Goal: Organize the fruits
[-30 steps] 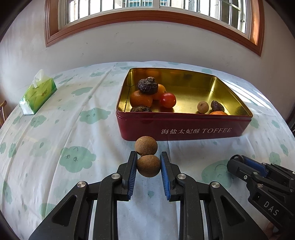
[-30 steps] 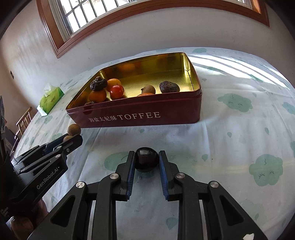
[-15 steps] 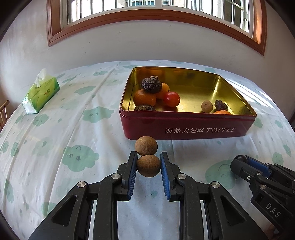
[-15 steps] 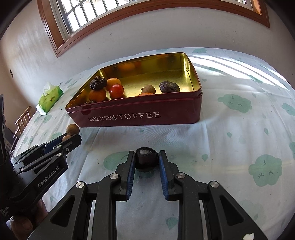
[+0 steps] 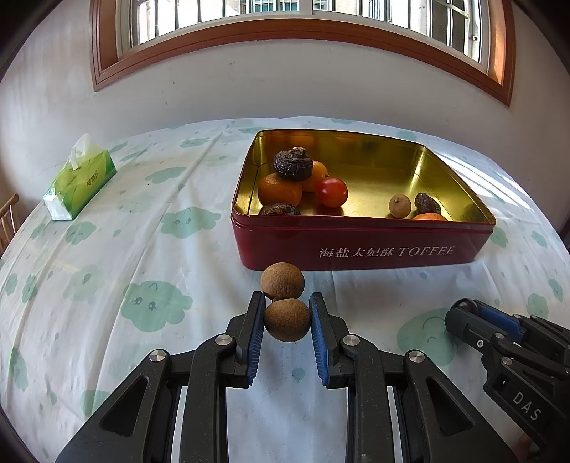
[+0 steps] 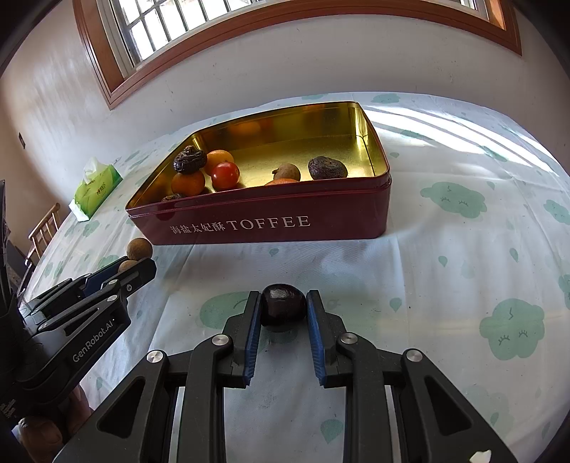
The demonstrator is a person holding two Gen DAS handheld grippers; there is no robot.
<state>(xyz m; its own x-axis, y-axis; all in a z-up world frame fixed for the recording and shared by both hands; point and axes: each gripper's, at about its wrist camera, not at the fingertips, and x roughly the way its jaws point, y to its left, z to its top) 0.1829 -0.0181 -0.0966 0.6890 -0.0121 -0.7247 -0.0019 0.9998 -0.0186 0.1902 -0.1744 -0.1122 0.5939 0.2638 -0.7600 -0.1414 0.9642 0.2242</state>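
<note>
Fruits sit in a red tin [image 5: 359, 245] on a cloud-print tablecloth [image 5: 107, 270] under a window [image 5: 285, 21].

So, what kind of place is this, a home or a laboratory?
Probably a home room. A cloud-print cloth covers the table, a wood-framed barred window sits in the wall behind, and a tissue pack and a toffee tin of fruit stand on the cloth.

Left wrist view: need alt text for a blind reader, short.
The left gripper is closed on a brown round fruit, with a second brown fruit touching it just ahead on the cloud-print tablecloth. Beyond sits an open red toffee tin holding several fruits; the right gripper shows at right.
</note>
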